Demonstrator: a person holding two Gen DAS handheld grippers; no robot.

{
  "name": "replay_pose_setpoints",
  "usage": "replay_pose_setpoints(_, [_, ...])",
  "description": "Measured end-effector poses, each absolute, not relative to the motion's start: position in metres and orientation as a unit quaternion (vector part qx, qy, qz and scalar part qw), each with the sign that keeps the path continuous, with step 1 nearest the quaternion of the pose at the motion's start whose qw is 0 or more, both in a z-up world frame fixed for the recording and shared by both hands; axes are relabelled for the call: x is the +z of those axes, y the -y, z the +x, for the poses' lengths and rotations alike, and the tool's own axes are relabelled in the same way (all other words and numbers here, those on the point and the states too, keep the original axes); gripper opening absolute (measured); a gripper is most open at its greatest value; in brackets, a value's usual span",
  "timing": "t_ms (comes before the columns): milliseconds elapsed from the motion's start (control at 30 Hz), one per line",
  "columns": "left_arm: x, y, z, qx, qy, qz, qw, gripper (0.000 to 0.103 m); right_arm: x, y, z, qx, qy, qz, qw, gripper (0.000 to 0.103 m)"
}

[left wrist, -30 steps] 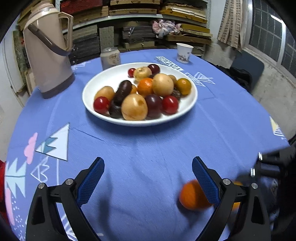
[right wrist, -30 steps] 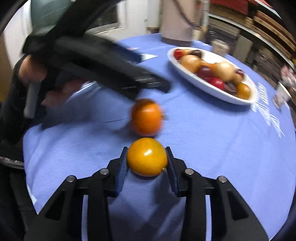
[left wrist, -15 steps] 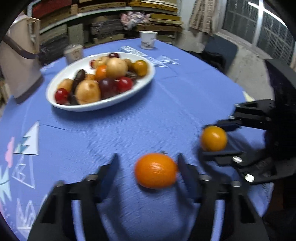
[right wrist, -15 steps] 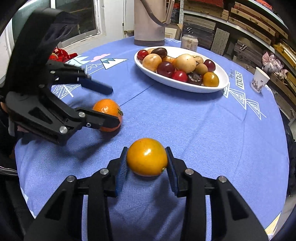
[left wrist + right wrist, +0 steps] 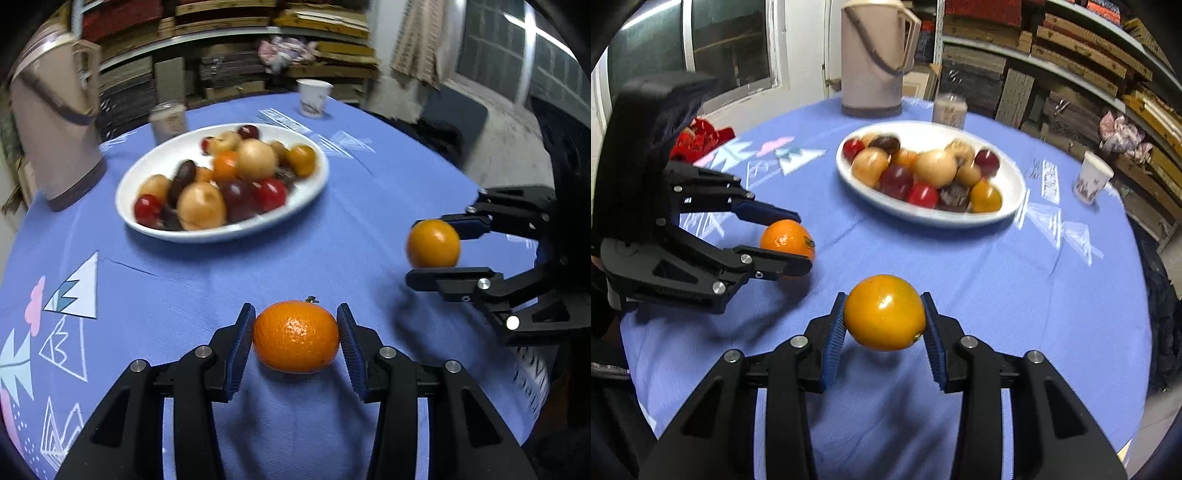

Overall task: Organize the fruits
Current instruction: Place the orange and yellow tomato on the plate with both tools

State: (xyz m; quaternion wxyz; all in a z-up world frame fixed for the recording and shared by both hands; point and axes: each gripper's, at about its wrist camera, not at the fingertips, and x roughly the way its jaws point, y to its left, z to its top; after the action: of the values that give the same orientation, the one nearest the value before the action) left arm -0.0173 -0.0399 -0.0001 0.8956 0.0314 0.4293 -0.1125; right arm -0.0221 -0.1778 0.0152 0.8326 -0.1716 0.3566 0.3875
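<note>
Hidden or unclear: the white plate (image 5: pixel 314 192) and its fruit are motion-blurred in both views, so the pile cannot be counted exactly; roughly a dozen pieces show, red, dark purple, tan and orange, several half covered by others. The print on the small can (image 5: pixel 950 109) behind the plate is unreadable. The beige thermos jug (image 5: pixel 55 122) is cut off at the left edge of the left wrist view. A red item (image 5: pixel 698 138) at the far edge of the surface is partly behind the left tool body. The hands holding the tools are out of sight.

Counts: two tongs, two fruits off the plate, one plate, one jug, one can, one paper cup (image 5: pixel 314 98).

Left tongs (image 5: pixel 295 338): pads pressed on either side of the rough-skinned mandarin (image 5: pixel 296 335), pinching it. From the right wrist view it sits low over the blue cloth-covered surface (image 5: pixel 369 206); whether it touches the cloth I cannot tell.

Right tongs (image 5: pixel 884 314): pinching the smooth yellow-orange fruit (image 5: pixel 884 312), held clear above the cloth, with its shadow below it.

Both held fruits are on the near side of the surface, apart from the plate.
</note>
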Motion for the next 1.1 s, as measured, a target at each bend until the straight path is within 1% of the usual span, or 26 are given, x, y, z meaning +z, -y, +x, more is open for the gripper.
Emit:
replay_pose_setpoints(167, [0.032, 0.015, 0.009, -0.071, -0.408, 0.010, 0.910, 0.046, 0.045, 0.165, 0.005, 0.389, -0.330, -0.162, 0.844, 0.038])
replay_pose_setpoints(267, [0.055, 0.000, 0.040, -0.038, -0.384, 0.003, 0.923, 0.046, 0.059, 0.154, 0.030, 0.388, -0.320, -0.146, 0.852, 0.038])
replay_pose_setpoints(400, [0.068, -0.010, 0.076, -0.006, -0.372, -0.010, 0.928, 0.046, 0.069, 0.136, 0.074, 0.368, -0.314, -0.118, 0.867, 0.038])
replay_pose_setpoints(667, [0.043, -0.025, 0.135, 0.048, -0.397, -0.032, 0.916, 0.046, 0.048, 0.110, 0.153, 0.319, -0.343, -0.082, 0.880, 0.038])
replay_pose_setpoints(700, [0.038, -0.027, 0.142, 0.058, -0.401, -0.035, 0.913, 0.047, 0.045, 0.107, 0.159, 0.315, -0.346, -0.079, 0.880, 0.039])
replay_pose_setpoints(733, [0.036, -0.028, 0.145, 0.067, -0.399, -0.035, 0.914, 0.049, 0.041, 0.104, 0.166, 0.308, -0.347, -0.072, 0.883, 0.043])
replay_pose_setpoints(767, [0.035, -0.028, 0.147, 0.079, -0.396, -0.031, 0.914, 0.064, 0.039, 0.104, 0.171, 0.305, -0.348, -0.064, 0.884, 0.052])
replay_pose_setpoints(800, [0.035, -0.027, 0.148, 0.085, -0.396, -0.028, 0.914, 0.077, 0.038, 0.105, 0.174, 0.304, -0.351, -0.053, 0.884, 0.057])
replay_pose_setpoints(867, [0.037, -0.026, 0.146, 0.092, -0.390, -0.019, 0.916, 0.081, 0.039, 0.109, 0.175, 0.302, -0.347, -0.037, 0.887, 0.062])
replay_pose_setpoints(933, [0.039, -0.025, 0.141, 0.097, -0.392, -0.010, 0.915, 0.085, 0.042, 0.110, 0.171, 0.301, -0.342, -0.044, 0.889, 0.065])
replay_pose_setpoints(1000, [0.039, -0.028, 0.135, 0.113, -0.395, -0.017, 0.912, 0.093, 0.045, 0.116, 0.162, 0.294, -0.334, -0.048, 0.894, 0.073])
replay_pose_setpoints(1067, [0.040, -0.032, 0.123, 0.128, -0.389, -0.028, 0.912, 0.099, 0.047, 0.126, 0.151, 0.289, -0.329, -0.044, 0.898, 0.075])
replay_pose_setpoints(1100, [0.040, -0.033, 0.119, 0.131, -0.387, -0.030, 0.912, 0.099, 0.047, 0.130, 0.145, 0.288, -0.328, -0.040, 0.899, 0.078])
